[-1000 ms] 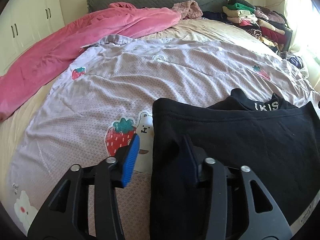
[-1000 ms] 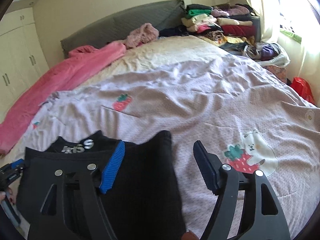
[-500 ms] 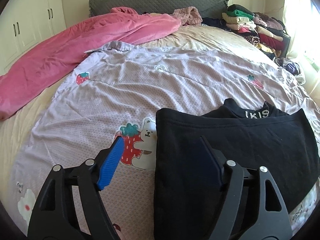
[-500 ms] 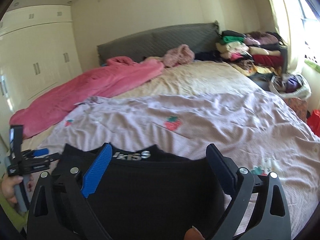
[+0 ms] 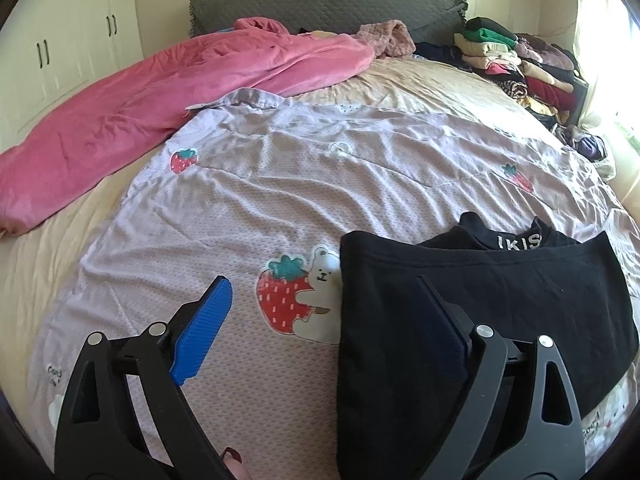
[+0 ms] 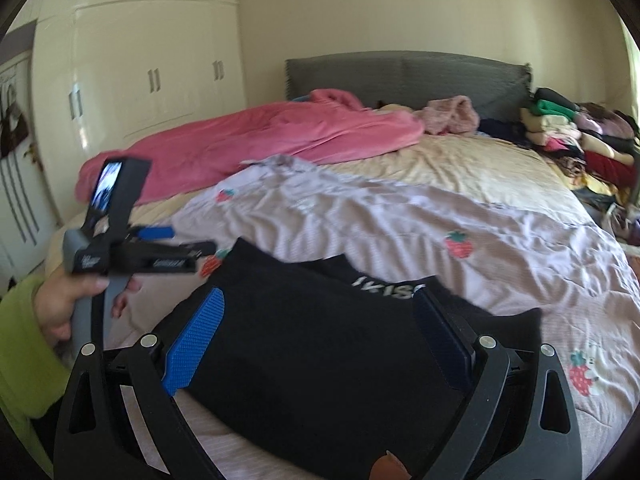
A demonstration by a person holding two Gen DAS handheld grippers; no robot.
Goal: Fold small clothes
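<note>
A black folded garment (image 5: 480, 300) with white lettering on its band lies on the lilac strawberry-print sheet (image 5: 280, 184). My left gripper (image 5: 322, 280) hovers over the garment's left edge. Its jaws are opening, and the edge lies loose between them without being pressed. In the right wrist view the same garment (image 6: 320, 360) fills the foreground. My right gripper (image 6: 318, 294) hangs above its middle, open wide, with its pads clear of the cloth. The left gripper (image 6: 188, 240) shows there too, beyond the garment's left corner, held by a hand in a green sleeve (image 6: 24, 344).
A pink blanket (image 5: 160, 92) lies along the far left of the bed. Stacked folded clothes (image 5: 516, 64) stand at the far right by the grey headboard (image 5: 320, 4). A white wardrobe (image 6: 140, 60) lines the left wall. Beige bedding (image 5: 420, 88) lies beyond the lilac sheet.
The left jaws have spread and let go of the garment's left edge. The right gripper has swung left from the garment's right edge to over its middle, rolling and widening.
</note>
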